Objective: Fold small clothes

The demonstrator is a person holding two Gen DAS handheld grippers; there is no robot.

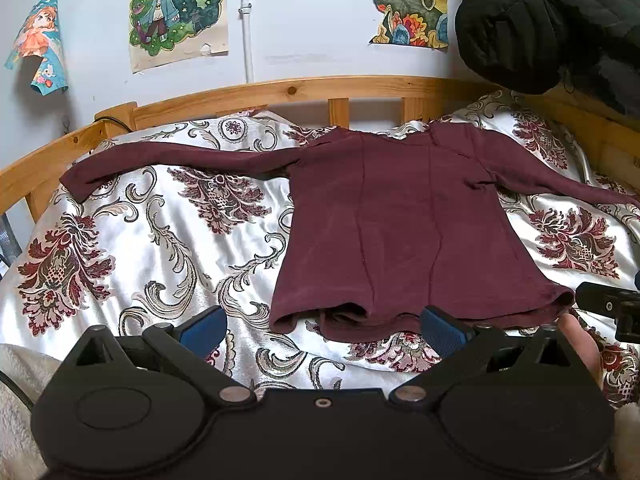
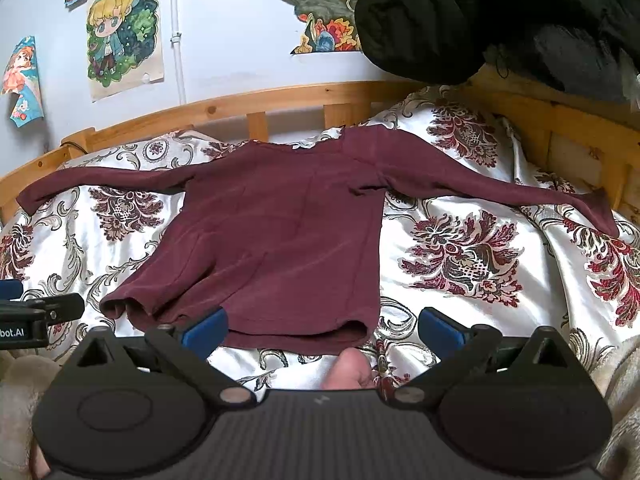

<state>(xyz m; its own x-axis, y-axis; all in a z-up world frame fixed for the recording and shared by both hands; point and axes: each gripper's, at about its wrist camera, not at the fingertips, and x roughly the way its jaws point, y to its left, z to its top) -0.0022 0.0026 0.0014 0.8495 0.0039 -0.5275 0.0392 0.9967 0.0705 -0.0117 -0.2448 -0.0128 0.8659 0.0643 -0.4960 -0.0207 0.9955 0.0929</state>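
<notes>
Left wrist view: a maroon long-sleeved top [image 1: 400, 224] lies flat on the patterned bedspread [image 1: 160, 248], sleeves outstretched, collar toward the wooden rail [image 1: 280, 92]; the left gripper [image 1: 324, 326] (blue pads) is spread wide at the hem. Right wrist view: the right gripper [image 2: 322, 326] is spread too, hem between its fingers.

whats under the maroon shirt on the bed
The maroon long-sleeved shirt lies spread flat on a white satin bedspread with a red floral pattern, which shows all around it. Whatever sits directly beneath the shirt's body is covered.
</notes>
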